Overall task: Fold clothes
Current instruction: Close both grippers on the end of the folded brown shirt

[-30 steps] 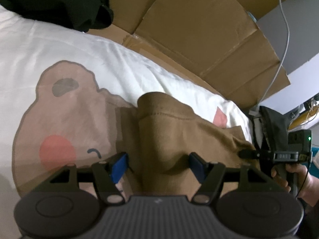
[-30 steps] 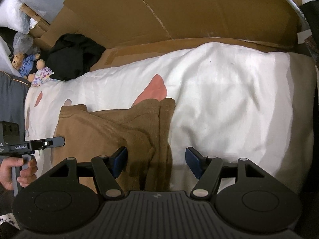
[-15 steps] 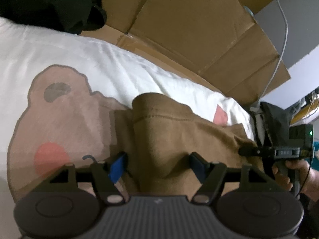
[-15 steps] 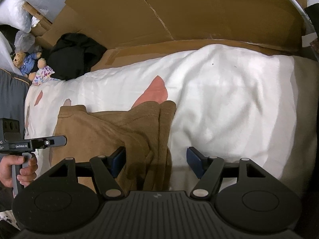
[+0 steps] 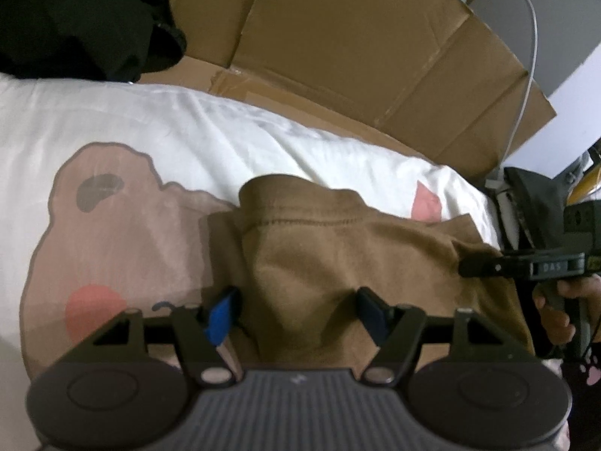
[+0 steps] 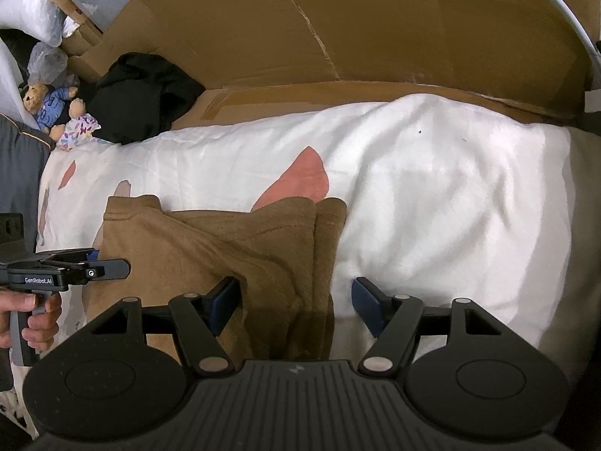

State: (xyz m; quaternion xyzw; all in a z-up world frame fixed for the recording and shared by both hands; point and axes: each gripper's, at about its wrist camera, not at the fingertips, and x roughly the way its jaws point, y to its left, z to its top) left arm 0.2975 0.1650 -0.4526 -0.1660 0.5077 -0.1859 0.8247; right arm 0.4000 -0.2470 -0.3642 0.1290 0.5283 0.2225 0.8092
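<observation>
White bedcover fills mid-frame in both wrist views, printed with a large brown bear face at left of the left view and pink patches. Flattened cardboard sheets stand behind it, across the top. Black cloth heap upper left. Two small teddy bears beside it, at left edge. White pillow or plastic bag in top left corner. Grey wall and white cable upper right of left view. Light dim, soft.

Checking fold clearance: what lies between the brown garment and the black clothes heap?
In the right wrist view, only bare white bedding separates the brown garment from the black clothes heap.
</observation>
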